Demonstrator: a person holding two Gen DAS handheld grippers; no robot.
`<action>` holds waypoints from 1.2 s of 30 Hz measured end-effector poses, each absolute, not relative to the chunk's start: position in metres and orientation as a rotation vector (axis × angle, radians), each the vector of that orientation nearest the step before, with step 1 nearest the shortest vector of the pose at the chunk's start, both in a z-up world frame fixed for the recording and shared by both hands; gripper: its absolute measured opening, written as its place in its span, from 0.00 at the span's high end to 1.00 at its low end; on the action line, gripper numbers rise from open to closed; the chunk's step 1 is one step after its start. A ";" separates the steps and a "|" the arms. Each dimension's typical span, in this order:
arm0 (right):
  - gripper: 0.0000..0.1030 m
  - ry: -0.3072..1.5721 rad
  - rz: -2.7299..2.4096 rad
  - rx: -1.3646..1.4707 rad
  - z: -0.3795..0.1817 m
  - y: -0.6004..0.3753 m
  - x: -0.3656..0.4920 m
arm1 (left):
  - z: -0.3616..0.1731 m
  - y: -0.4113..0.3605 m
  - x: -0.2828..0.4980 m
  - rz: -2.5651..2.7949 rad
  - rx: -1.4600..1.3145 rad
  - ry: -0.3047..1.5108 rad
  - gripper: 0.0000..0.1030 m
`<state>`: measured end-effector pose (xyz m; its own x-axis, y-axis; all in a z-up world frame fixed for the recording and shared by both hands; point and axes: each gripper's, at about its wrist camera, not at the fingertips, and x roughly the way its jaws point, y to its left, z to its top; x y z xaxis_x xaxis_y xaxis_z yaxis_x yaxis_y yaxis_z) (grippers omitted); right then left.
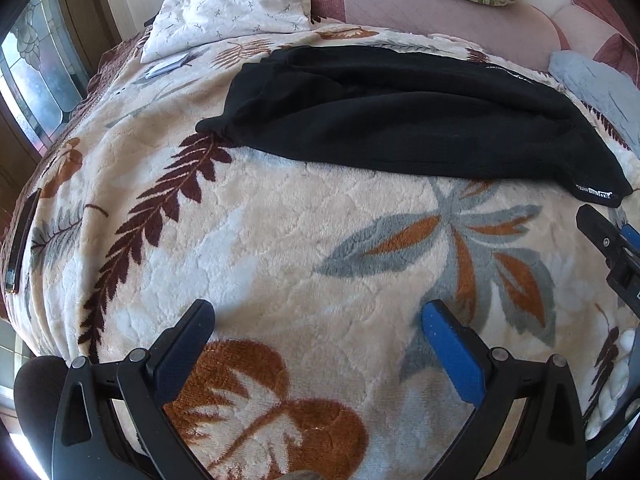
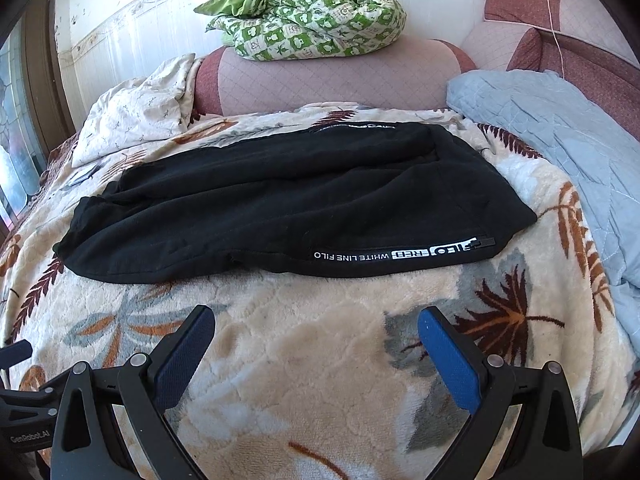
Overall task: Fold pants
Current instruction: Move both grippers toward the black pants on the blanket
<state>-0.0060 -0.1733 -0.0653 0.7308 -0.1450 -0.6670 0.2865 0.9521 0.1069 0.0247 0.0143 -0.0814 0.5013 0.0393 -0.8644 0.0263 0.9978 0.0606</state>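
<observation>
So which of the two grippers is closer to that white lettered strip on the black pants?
Right. The right gripper hangs open just before the white lettered strip; the left gripper, also open, sits off to the left of the black pants end bearing it.

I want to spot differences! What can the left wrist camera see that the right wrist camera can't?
Only the left view shows the stained-glass window and the right gripper side-on. Only the right view shows the readable "WHITE LINE FILO" strip and a cable. Both show the black pants on the leaf-print blanket, and the green quilt.
</observation>
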 end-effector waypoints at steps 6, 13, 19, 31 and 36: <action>0.00 0.715 -0.239 0.209 -0.066 -0.172 -0.006 | -0.087 0.021 0.026 -0.012 0.017 1.055 0.00; 0.00 0.713 -0.238 0.207 -0.065 -0.172 -0.005 | -0.088 0.021 0.024 -0.012 0.008 1.050 0.00; 0.00 0.714 -0.229 0.207 -0.064 -0.171 -0.006 | -0.088 0.018 0.023 -0.010 0.038 1.044 0.00; 0.00 0.662 -0.220 0.211 -0.055 -0.174 -0.014 | -0.035 0.051 0.035 -0.075 -0.118 0.961 0.12; 0.00 0.640 -0.173 0.270 -0.028 -0.197 -0.011 | -0.008 0.071 0.073 -0.133 -0.172 0.945 0.14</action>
<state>-0.0112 -0.1966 -0.0284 0.7895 -0.0760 -0.6091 0.2416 0.9506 0.1946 0.0732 0.0709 -0.0075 0.5790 -0.1884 -0.7932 0.0386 0.9782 -0.2041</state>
